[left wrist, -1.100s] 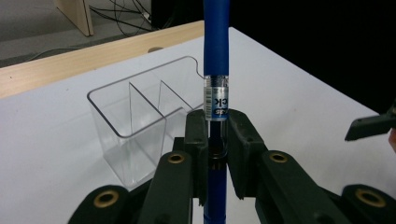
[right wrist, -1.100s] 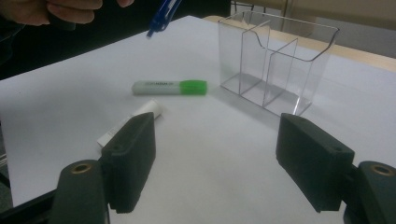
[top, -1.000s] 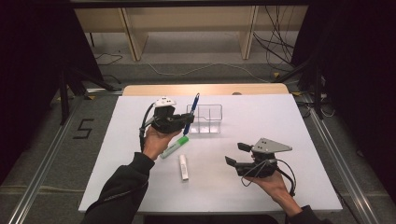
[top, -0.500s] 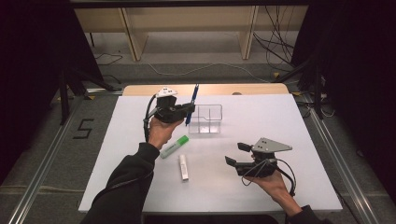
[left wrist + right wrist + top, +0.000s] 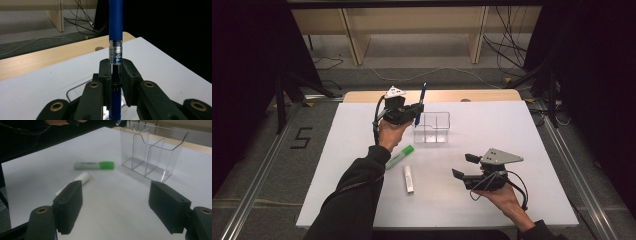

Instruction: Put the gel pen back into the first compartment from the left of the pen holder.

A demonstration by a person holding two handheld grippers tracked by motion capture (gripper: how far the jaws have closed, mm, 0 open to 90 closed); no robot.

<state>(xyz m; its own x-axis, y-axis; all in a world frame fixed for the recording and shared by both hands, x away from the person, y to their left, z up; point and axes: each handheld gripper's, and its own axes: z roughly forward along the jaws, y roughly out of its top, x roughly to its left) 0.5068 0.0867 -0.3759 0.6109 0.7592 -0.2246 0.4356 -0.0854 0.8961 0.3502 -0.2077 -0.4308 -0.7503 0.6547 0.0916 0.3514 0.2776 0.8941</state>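
The left gripper (image 5: 416, 111) was clenched on a slim blue pen with a clear, labelled middle band (image 5: 421, 102), held up over the far part of the white tabletop (image 5: 532, 150). In the left gripper view the two black jaws pressed on the pen (image 5: 115, 37) from either side, and its blue barrel rose straight up between them and out past the top of the picture. From the high view the pen stood nearly upright with a slight lean, its lower end just at the left edge of a clear plastic organiser with open compartments (image 5: 432, 128); whether the tip was over a compartment or just beside the wall could not be told.

The right gripper (image 5: 464, 166) rested low over the near right part of the tabletop, released, its jaws spread wide with nothing between them. In the right gripper view the organiser (image 5: 155, 150) stood ahead and to the right, with its inner dividers visible through the walls.

A grey highlighter with a green cap (image 5: 399, 156) lay on the tabletop near the person's left forearm, and a short white tube-shaped marker (image 5: 408, 178) lay just beside it, closer to the person. Both sat well apart from the organiser.
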